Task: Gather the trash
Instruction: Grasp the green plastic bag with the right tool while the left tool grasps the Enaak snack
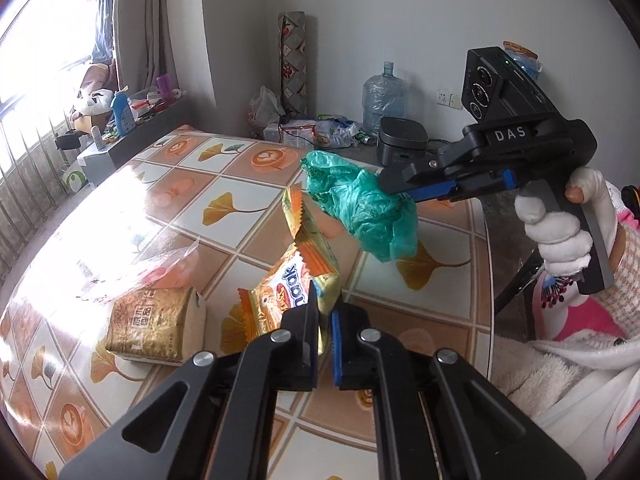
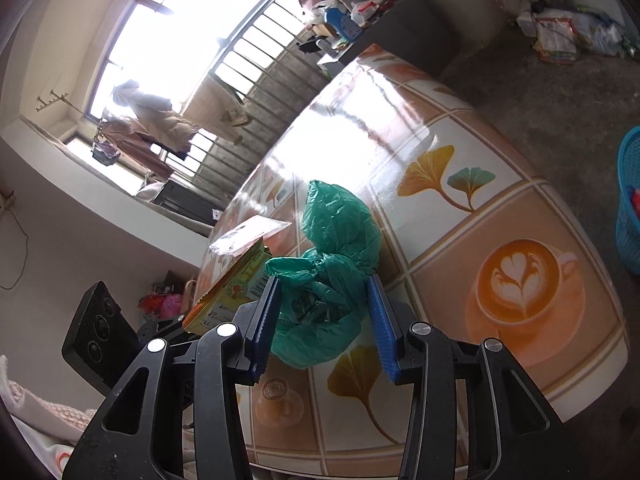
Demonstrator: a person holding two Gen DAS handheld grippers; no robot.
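1. Far left on the desk (image 1: 168, 184): clear plastic wrapper (image 1: 160, 268) and a gold snack bag (image 1: 148, 328), both lying flat and untouched. Still to collect.
2. Centre: left gripper (image 1: 324, 320) has its fingers pressed together, pinching the bottom edge of the orange snack wrapper (image 1: 296, 276). The wrapper stands up from the pinch and looks lifted off the desk, though the contact point is partly hidden.
3. Right: right gripper (image 2: 324, 320) has its fingers partly spread around the crumpled green plastic bag (image 2: 332, 272). In the left wrist view the bag hangs from the fingertips above the desk, so it is held. The gloved hand (image 1: 560, 232) is on the handle.
4. Far right, on the floor beyond the desk edge: blue basket (image 2: 630, 208), probably the bin.
5. Step in hand: pickup, one piece of trash per gripper.
6. Next: carry both over to the basket, keep grip until over the rim, then release. Come back for the two items in 1.
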